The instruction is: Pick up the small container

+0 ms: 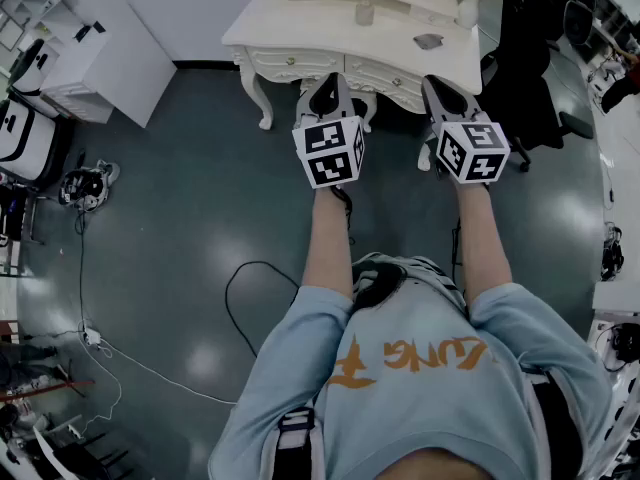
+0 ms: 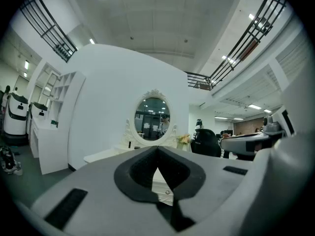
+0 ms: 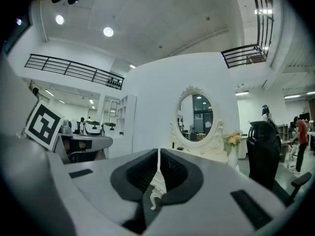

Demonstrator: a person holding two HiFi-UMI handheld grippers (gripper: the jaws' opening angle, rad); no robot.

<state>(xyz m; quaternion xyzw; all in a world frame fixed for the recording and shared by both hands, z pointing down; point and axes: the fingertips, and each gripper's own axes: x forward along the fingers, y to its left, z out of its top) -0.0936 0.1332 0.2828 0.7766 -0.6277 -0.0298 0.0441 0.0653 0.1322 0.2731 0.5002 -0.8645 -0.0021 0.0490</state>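
Note:
A small grey container (image 1: 364, 13) stands upright on the white dressing table (image 1: 300, 23) ahead of me. My left gripper (image 1: 330, 81) and right gripper (image 1: 441, 84) are held side by side in the air in front of the table's drawers, short of the container. Seen in its own view, the left gripper (image 2: 157, 149) is shut, with nothing between its jaws. The right gripper (image 3: 158, 154) is shut too and holds nothing. Both gripper views look over the tabletop towards the oval mirror (image 2: 152, 118).
A vase of flowers (image 1: 468, 3) and a flat dark item (image 1: 428, 41) sit on the right of the table. A black office chair (image 1: 530, 78) stands to its right, a white shelf unit (image 1: 90, 48) to its left. Cables (image 1: 240, 288) lie on the floor.

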